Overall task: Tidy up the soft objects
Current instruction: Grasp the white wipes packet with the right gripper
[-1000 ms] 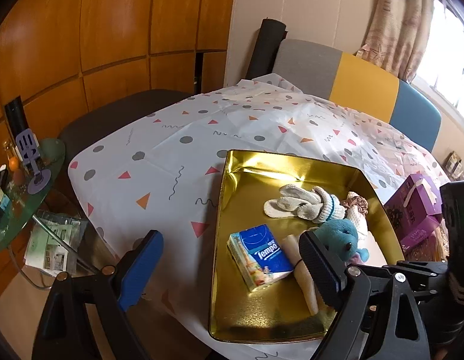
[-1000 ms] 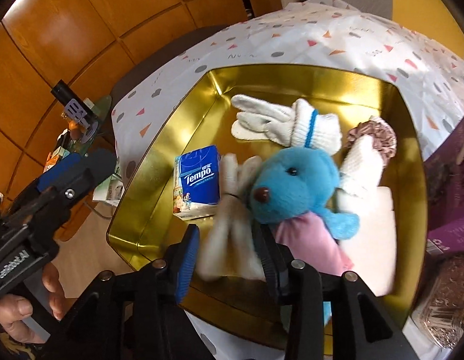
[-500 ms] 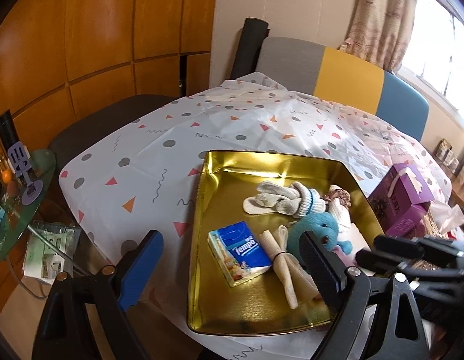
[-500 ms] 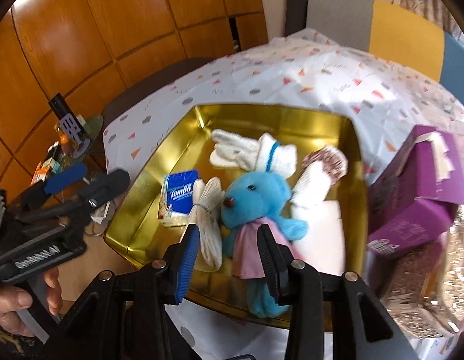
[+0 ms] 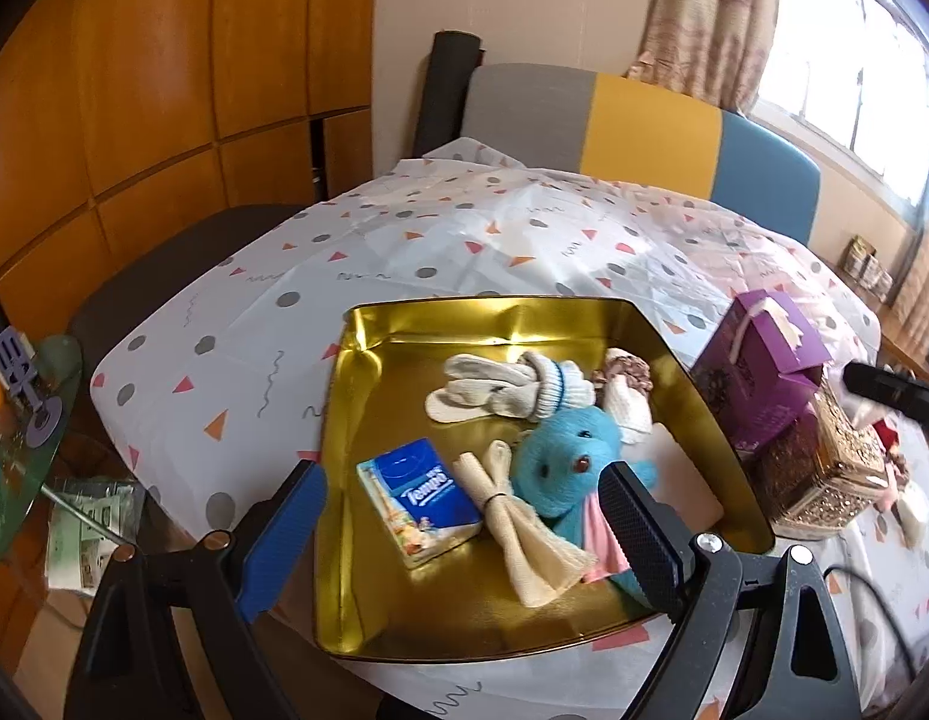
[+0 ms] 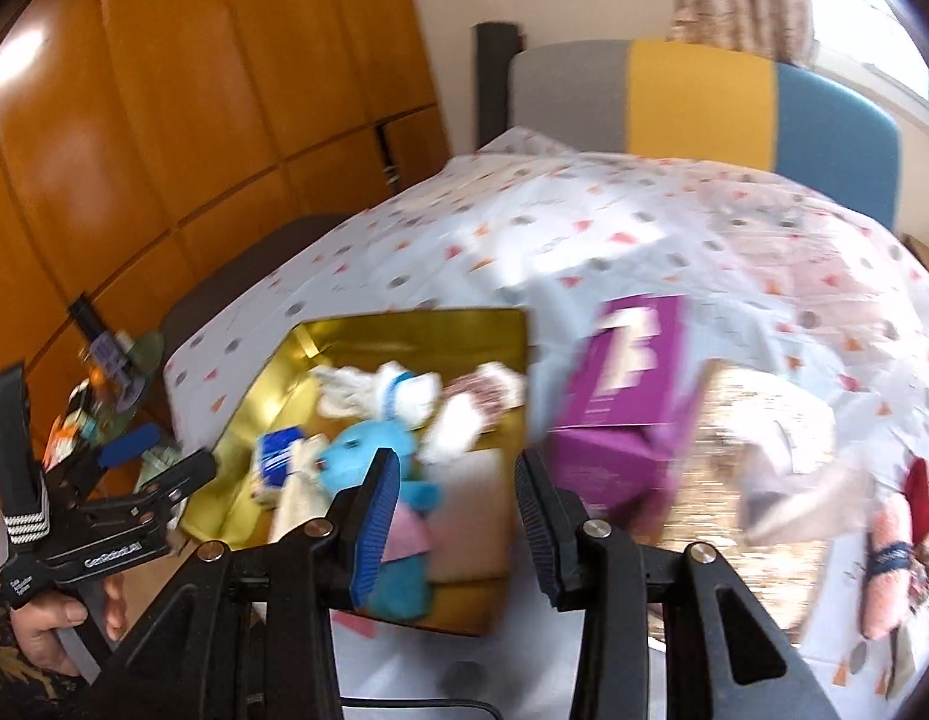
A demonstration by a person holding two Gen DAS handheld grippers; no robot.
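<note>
Both tools gape empty: the left tool (image 5: pixel 461 534) over the gold tray's (image 5: pixel 338 420) near rim, bare worktop (image 5: pixel 236 336) leftward. Only the right tool's (image 6: pixel 455 519) blurred view shows a pink toy (image 6: pixel 884 570) far right.

A tray (image 5: pixel 344 480) sits on the table (image 5: pixel 254 330), toward its near edge. In the tray, the tissue pack (image 5: pixel 419 501) lies at the near left, the tied cloth roll (image 5: pixel 518 525) just right of it, touching the stuffed bear (image 5: pixel 569 465). Behind them lies the glove (image 5: pixel 500 393), with a scrunchie (image 5: pixel 629 369) at its right. Right of the tray stands a carton (image 5: pixel 758 372), an ornate box (image 5: pixel 824 474) in front of it. A chair (image 5: pixel 632 120) stands behind the table.
</note>
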